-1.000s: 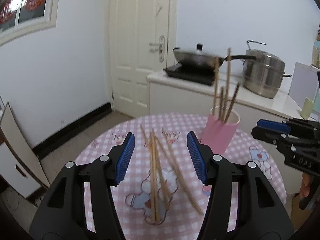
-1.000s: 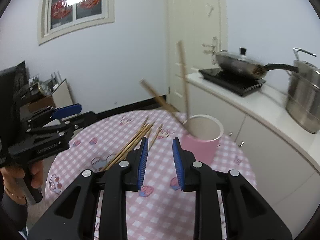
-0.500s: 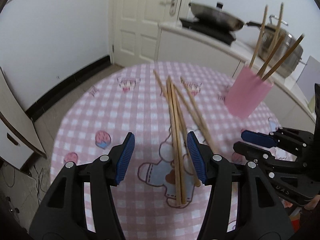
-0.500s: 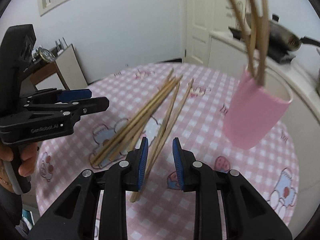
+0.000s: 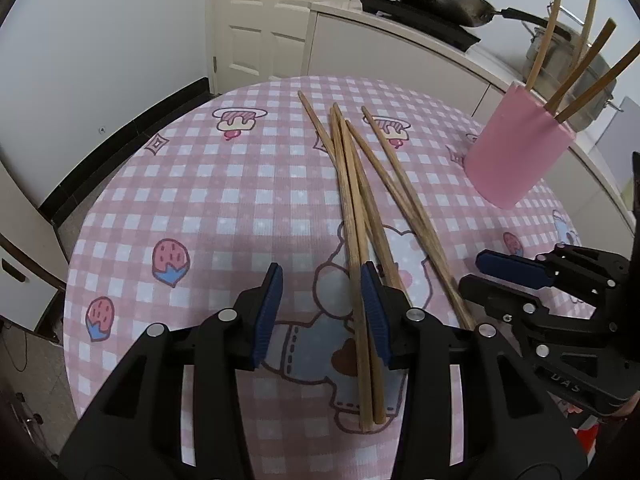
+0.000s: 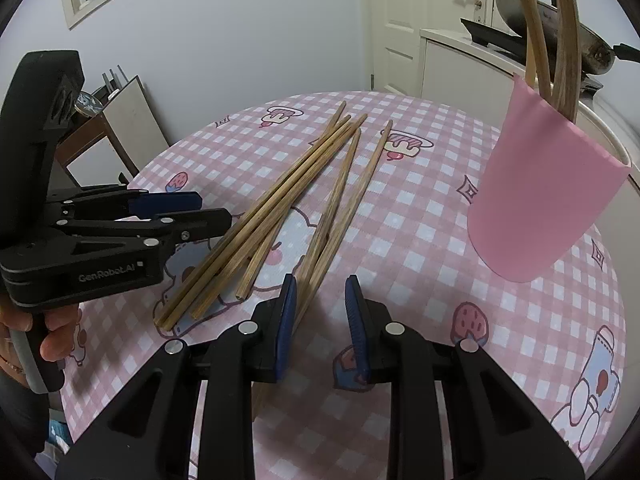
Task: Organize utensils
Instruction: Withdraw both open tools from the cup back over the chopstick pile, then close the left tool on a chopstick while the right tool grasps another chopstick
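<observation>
"GenRobot.AI" lettering marks left tool (image 6: 188, 210).

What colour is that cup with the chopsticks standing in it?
The cup is plain pink, with a white inside at the rim. The right wrist view shows it best.

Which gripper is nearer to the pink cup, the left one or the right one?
Right. The right gripper hovers just beside the pink cup, by the loose chopsticks. The left gripper is farther away, across those chopsticks.

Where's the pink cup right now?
The pink cup stands upright at the table's far right in the left wrist view, just right of the loose chopsticks, a few chopsticks already in it, with the counter behind.
</observation>
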Available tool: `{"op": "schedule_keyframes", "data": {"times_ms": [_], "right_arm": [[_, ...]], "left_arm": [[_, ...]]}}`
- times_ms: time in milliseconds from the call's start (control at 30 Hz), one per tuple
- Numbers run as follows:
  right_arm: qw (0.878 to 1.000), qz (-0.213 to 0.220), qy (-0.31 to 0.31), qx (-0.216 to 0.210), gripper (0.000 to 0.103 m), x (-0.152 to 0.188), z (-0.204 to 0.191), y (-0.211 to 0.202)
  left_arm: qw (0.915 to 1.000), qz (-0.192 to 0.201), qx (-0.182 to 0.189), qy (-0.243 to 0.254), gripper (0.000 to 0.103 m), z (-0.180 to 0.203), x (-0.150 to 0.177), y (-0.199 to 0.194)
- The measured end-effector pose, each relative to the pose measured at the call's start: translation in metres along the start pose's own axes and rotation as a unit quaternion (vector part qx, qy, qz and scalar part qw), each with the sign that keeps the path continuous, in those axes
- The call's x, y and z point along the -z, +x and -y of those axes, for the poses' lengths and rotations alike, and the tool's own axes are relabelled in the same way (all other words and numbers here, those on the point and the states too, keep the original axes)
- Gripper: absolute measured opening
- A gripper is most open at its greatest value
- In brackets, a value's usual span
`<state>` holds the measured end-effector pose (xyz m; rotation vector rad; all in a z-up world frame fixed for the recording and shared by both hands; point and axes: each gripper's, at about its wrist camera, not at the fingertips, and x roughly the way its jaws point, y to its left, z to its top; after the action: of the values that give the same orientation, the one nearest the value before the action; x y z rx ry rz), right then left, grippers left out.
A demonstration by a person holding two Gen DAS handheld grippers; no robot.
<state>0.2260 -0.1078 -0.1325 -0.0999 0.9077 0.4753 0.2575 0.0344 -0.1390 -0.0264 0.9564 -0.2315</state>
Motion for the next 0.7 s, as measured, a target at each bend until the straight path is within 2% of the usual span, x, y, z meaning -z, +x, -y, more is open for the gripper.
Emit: {"op": "schedule_keyframes", "data": {"times_ms": [367, 700], "right_arm": [[1.000, -0.007, 0.000, -0.012, 0.023, -0.004, 0.000, 0.003], [1.000, -0.013, -0.002, -0.013, 0.023, -0.005, -0.004, 0.006]], "left_arm": [[0.9995, -0.022, -0.021, -0.006, 0.040, -0.006, -0.005, 0.009], [0.9996, -0.008, 0.003, -0.028, 0.040, -0.013, -0.006, -0.003]]}}
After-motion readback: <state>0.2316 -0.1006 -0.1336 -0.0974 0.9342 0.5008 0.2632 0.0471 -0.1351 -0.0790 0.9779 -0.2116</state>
